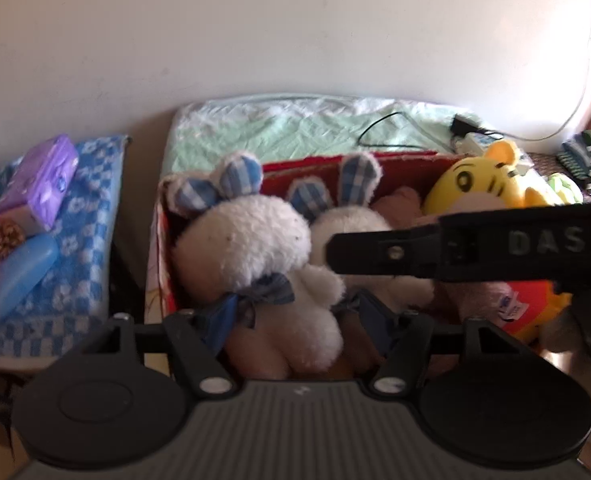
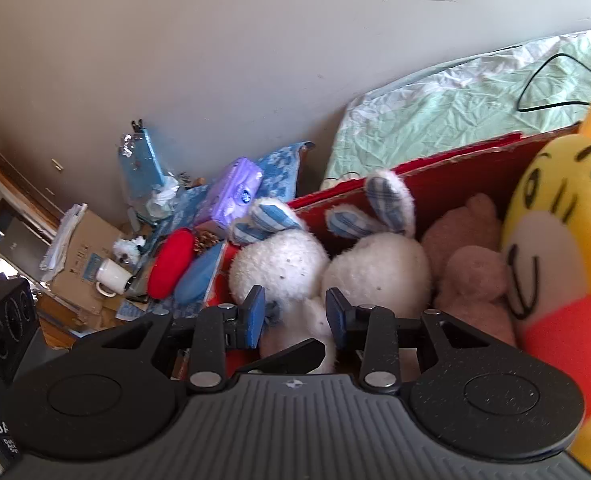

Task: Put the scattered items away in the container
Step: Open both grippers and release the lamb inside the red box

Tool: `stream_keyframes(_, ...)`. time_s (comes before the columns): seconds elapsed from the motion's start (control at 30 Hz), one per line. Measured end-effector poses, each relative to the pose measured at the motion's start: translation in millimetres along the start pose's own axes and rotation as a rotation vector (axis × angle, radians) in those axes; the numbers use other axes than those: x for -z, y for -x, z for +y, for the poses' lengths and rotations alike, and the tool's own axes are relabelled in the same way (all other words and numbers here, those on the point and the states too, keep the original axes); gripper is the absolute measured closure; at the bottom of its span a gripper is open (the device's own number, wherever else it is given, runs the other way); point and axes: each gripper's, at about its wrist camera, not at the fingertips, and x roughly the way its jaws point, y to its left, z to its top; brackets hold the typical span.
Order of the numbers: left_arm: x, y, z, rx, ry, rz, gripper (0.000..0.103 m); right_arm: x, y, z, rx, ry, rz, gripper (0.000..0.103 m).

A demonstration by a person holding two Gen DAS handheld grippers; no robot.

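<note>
A red cardboard box (image 1: 315,168) holds two white plush rabbits with blue checked ears (image 1: 255,248) (image 1: 359,220), a pink plush (image 1: 403,200) and a yellow tiger plush (image 1: 483,184). My left gripper (image 1: 295,320) is open, its blue pads either side of the left rabbit's body. In the right wrist view the box (image 2: 435,176) holds the same rabbits (image 2: 279,264) (image 2: 379,272), pink plush (image 2: 471,276) and tiger (image 2: 555,216). My right gripper (image 2: 295,316) is open around the left rabbit's lower body. The right gripper's arm crosses the left wrist view (image 1: 475,248).
A green quilted bed (image 1: 295,128) lies behind the box. Left of it, a blue checked cloth (image 1: 79,216) carries a purple tissue pack (image 1: 43,180), a blue case (image 1: 15,276) and a red item (image 2: 171,268). A white mug (image 2: 111,276) and cardboard (image 2: 83,256) lie further left.
</note>
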Motion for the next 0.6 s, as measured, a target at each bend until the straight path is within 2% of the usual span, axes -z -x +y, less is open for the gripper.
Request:
stream_keyframes(0.47, -1.6, -4.4, -11.7, -0.105, 0.023, 0.034, 0.034, 10.8, -7.9, -0.1, 0.064, -0.009, 0.032, 0.065)
stream_keyframes(0.6, -1.3, -3.9, -12.0, -0.102, 0.046, 0.035, 0.028, 11.3, -5.2, 0.7, 0.081, -0.012, 0.028, 0.065)
